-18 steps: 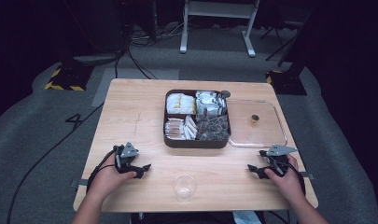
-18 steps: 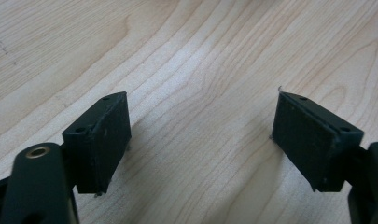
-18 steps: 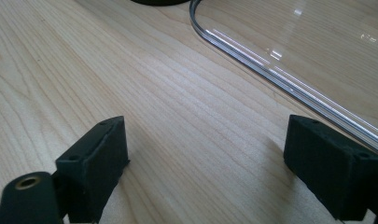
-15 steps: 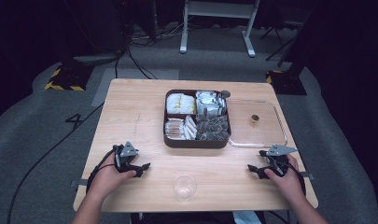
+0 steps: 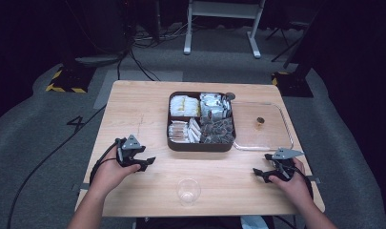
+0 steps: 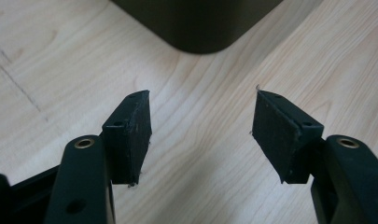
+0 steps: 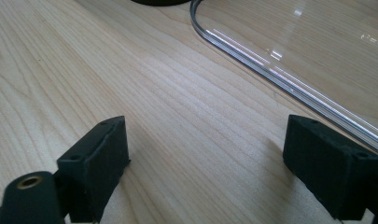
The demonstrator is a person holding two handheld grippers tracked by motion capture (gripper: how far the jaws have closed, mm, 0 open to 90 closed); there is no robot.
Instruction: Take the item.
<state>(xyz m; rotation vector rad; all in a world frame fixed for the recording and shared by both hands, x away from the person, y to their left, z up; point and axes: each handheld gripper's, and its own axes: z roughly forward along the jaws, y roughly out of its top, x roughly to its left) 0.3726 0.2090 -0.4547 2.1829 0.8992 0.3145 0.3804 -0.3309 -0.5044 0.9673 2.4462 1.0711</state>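
Observation:
A dark brown compartment box (image 5: 201,143) stands mid-table, packed with several kinds of sachets and packets. Its clear lid (image 5: 275,138) lies flat just right of it, with a small brown knob (image 5: 260,121). My left gripper (image 5: 148,162) rests on the wood left of the box, open, nothing between its jaws; the left gripper view has the box corner (image 6: 196,23) ahead of its gripper (image 6: 200,126). My right gripper (image 5: 256,173) rests near the lid's front corner, open and empty. The lid's rim (image 7: 289,79) curves past just beyond that gripper (image 7: 205,154).
A clear plastic cup (image 5: 188,191) stands near the table's front edge, between the two hands. The wooden table (image 5: 138,105) is bare at its back left. Cables and a white stand base (image 5: 219,28) lie on the grey floor behind.

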